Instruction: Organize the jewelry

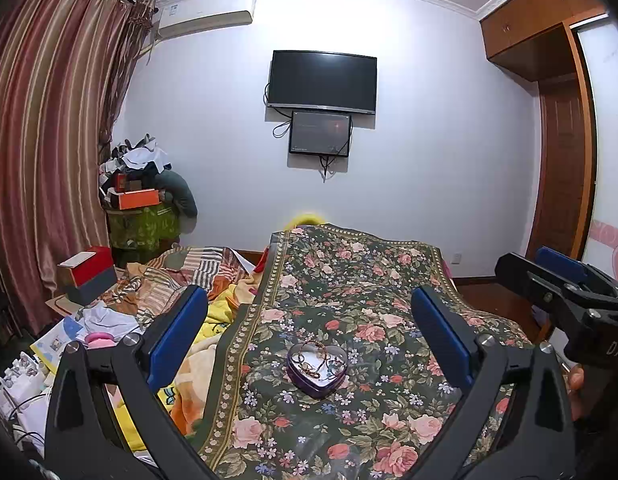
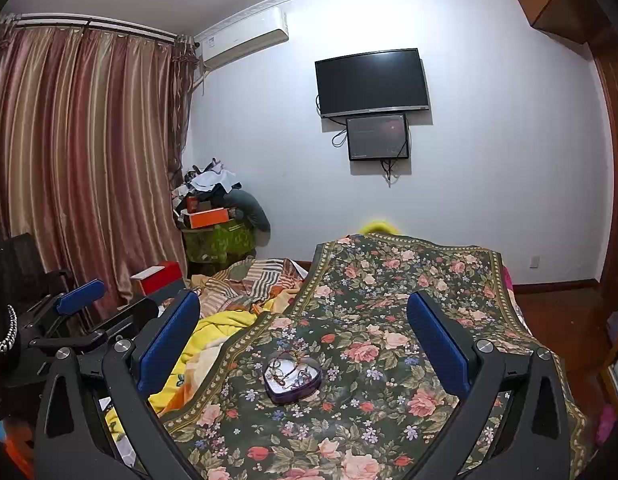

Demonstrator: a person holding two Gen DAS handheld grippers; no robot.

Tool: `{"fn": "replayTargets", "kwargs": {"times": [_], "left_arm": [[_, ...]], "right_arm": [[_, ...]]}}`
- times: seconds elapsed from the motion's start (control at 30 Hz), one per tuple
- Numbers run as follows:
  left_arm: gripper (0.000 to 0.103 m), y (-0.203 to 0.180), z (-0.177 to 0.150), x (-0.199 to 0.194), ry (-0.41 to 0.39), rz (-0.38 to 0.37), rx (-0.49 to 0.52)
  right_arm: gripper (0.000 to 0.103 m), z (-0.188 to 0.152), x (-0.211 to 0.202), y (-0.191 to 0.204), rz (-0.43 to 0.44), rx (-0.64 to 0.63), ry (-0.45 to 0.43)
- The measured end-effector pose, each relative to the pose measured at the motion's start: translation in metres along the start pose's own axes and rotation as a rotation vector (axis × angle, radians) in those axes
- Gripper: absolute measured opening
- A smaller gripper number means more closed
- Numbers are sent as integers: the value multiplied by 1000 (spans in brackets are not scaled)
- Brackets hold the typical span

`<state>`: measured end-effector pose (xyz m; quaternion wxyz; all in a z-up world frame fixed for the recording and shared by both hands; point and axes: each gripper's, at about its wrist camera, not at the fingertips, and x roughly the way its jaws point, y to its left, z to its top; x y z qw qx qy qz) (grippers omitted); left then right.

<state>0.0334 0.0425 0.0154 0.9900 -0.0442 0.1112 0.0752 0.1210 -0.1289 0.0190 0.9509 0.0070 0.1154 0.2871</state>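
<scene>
A purple heart-shaped tin (image 1: 317,370) sits on the floral cloth (image 1: 349,280) and holds a tangle of thin chains and bracelets (image 1: 319,356). It also shows in the right wrist view (image 2: 292,378), with the jewelry (image 2: 289,368) inside it. My left gripper (image 1: 309,320) is open and empty, held above and short of the tin. My right gripper (image 2: 305,316) is open and empty too, with the tin between its fingers in view. The right gripper also shows at the right edge of the left wrist view (image 1: 565,284), and the left gripper at the left of the right wrist view (image 2: 89,300).
Crumpled blankets (image 1: 197,280), boxes (image 1: 89,272) and papers lie left of the cloth. A pile of clothes and an orange box (image 1: 137,198) stands in the far corner by the curtain (image 1: 49,140). A wardrobe (image 1: 557,140) is at the right.
</scene>
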Motion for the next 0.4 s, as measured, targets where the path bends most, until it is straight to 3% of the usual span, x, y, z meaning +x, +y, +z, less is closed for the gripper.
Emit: {"fn": "replayTargets", "kwargs": {"times": [0.4], "left_arm": [[102, 2, 2, 0, 3, 0, -3]], "right_arm": [[103, 0, 0, -1, 0, 5, 1]]}}
